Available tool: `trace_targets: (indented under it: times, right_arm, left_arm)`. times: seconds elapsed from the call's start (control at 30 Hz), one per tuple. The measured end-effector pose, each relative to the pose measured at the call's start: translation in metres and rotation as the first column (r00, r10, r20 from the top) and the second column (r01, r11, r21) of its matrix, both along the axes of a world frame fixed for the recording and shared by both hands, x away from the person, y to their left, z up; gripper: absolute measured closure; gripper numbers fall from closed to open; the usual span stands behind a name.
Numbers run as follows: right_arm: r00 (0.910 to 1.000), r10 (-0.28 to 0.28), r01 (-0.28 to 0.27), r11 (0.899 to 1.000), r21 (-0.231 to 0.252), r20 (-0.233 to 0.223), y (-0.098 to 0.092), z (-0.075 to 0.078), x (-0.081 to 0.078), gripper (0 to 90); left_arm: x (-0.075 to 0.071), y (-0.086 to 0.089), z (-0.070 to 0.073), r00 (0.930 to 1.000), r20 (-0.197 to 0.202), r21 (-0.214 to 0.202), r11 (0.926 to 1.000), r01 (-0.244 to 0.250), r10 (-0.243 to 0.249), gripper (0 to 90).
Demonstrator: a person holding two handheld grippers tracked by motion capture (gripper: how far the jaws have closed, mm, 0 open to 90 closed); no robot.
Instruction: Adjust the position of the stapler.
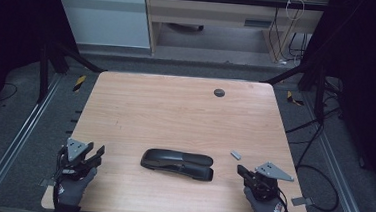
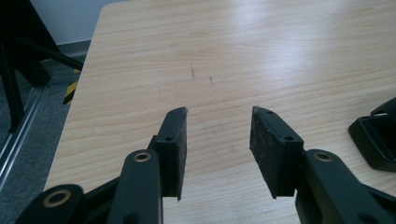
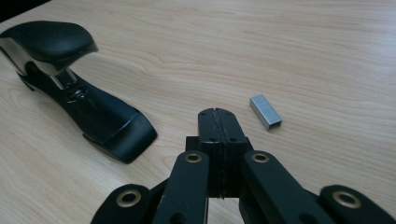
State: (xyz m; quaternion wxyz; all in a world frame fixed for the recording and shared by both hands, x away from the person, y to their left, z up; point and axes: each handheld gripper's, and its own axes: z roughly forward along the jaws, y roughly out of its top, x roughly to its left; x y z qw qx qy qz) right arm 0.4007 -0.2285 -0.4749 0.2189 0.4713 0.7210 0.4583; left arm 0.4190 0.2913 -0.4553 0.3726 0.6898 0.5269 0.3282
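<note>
A black stapler [image 1: 177, 164] lies on its side near the front middle of the wooden table [image 1: 175, 110]. A small grey block of staples [image 1: 236, 154] rests to its right. My left gripper [image 1: 98, 156] hovers over the front left corner, open, with bare wood between its pads [image 2: 173, 149]. At the front right, my right gripper [image 1: 240, 170] is shut with nothing in it. In the right gripper view the staples [image 3: 265, 112] lie just beyond and right of my right gripper [image 3: 218, 112], and the stapler [image 3: 79, 93] stretches away on the left. A corner of the stapler [image 2: 376, 140] shows in the left gripper view.
A dark round cable hole [image 1: 219, 92] sits in the table near its far edge. Metal rails [image 1: 13, 139] run along the floor on both sides. Cables [image 1: 317, 170] trail on the floor at the right.
</note>
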Motion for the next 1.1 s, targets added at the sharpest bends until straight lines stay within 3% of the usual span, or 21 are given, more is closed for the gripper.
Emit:
trace_targets:
  times: [0.17, 0.4, 0.63, 1.1]
  right_arm:
    - [0.9997, 0.026, -0.026, 0.999, 0.023, 0.004, 0.007, 0.0, 0.0, 90.0]
    - [0.9985, 0.054, -0.054, 0.999, 0.007, -0.005, 0.019, -0.002, 0.0, 90.0]
    - [0.9962, 0.084, -0.085, 0.996, -0.003, -0.02, 0.033, -0.006, 0.002, 90.0]
    - [0.9939, 0.107, -0.107, 0.994, -0.004, -0.026, 0.043, -0.009, 0.003, 90.0]
  left_arm:
    - [0.001, -0.008, 0.002, 0.9996, -0.016, 0.006, 0.9997, 0.023, -0.023, 64.2]
    - [0.0, -0.016, 0.009, 0.9988, -0.01, 0.028, 0.9984, 0.049, -0.049, 76.1]
    - [0.005, -0.025, 0.016, 0.9973, 0.008, 0.017, 0.9972, 0.073, -0.073, 87.6]
    - [0.026, -0.064, 0.026, 0.9925, 0.017, 0.011, 0.9926, 0.121, -0.121, 90.0]
